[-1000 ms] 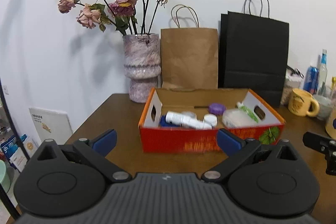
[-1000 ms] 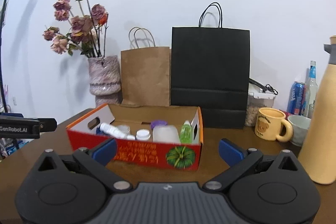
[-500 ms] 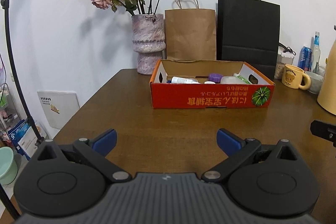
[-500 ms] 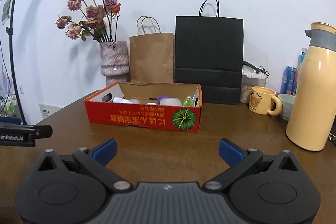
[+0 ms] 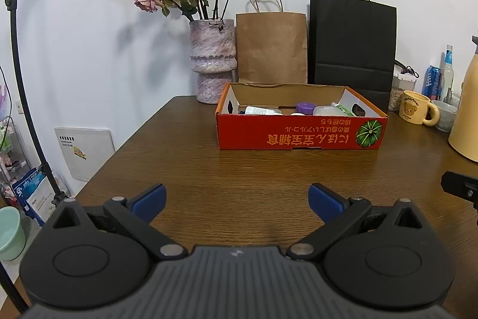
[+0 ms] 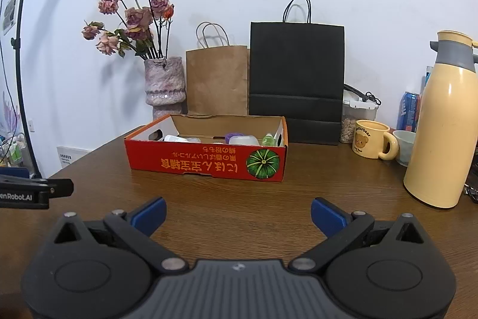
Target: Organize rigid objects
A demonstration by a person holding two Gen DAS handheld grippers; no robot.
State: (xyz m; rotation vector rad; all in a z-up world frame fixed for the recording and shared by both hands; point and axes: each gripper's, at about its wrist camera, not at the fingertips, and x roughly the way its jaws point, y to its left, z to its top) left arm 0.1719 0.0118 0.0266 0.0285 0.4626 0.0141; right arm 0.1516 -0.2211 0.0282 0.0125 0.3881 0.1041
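A red cardboard box [image 5: 298, 136] with a pumpkin picture stands at the back of the wooden table [image 5: 254, 178]; it also shows in the right wrist view [image 6: 206, 163]. Inside lie a white bottle [image 5: 258, 110], a purple-lidded jar [image 5: 304, 107], a clear container [image 5: 325, 110] and a green bottle [image 5: 343, 109]. My left gripper [image 5: 237, 201] is open and empty, well short of the box. My right gripper [image 6: 238, 214] is open and empty, also short of the box. Part of the left gripper [image 6: 33, 193] shows at the right view's left edge.
Behind the box stand a vase of dried roses [image 5: 212, 59], a brown paper bag [image 5: 272, 47] and a black paper bag [image 5: 354, 41]. At the right are a yellow bear mug [image 6: 372, 143], a cream thermos [image 6: 445, 139], a small bowl [image 6: 406, 145] and cans.
Both grippers have pulled back from the box and now sit farther from it over the bare table. Both stayed open and empty.
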